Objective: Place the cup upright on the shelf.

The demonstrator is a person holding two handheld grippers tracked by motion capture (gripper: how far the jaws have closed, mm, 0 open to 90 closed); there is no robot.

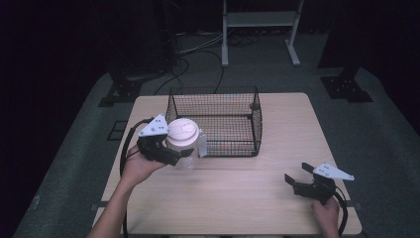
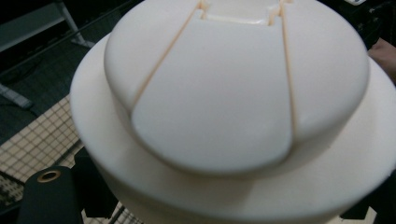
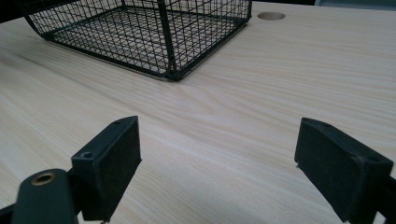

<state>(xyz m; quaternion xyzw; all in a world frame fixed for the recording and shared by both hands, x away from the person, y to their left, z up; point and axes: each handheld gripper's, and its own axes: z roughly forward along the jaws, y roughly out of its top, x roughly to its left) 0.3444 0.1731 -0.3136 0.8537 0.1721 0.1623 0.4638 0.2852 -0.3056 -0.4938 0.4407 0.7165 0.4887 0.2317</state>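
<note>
We see the left gripper [image 1: 182,154] pinching a clear bottle [image 1: 185,148] with a cream flip-top lid [image 1: 183,131], its jaws pressed against the bottle's body just below the lid. The bottle hangs clear of the tabletop [image 1: 237,198], just in front of the near left corner of the black wire basket [image 1: 218,121]. In the left gripper view the lid [image 2: 219,93] looms close, with basket mesh [image 2: 37,140] behind it at the left. The right gripper [image 1: 297,176] rests low near the tabletop's right front edge, well apart from the basket, its jaws spread wide with bare wood [image 3: 219,154] between them and the basket's corner [image 3: 168,46] ahead.
</note>
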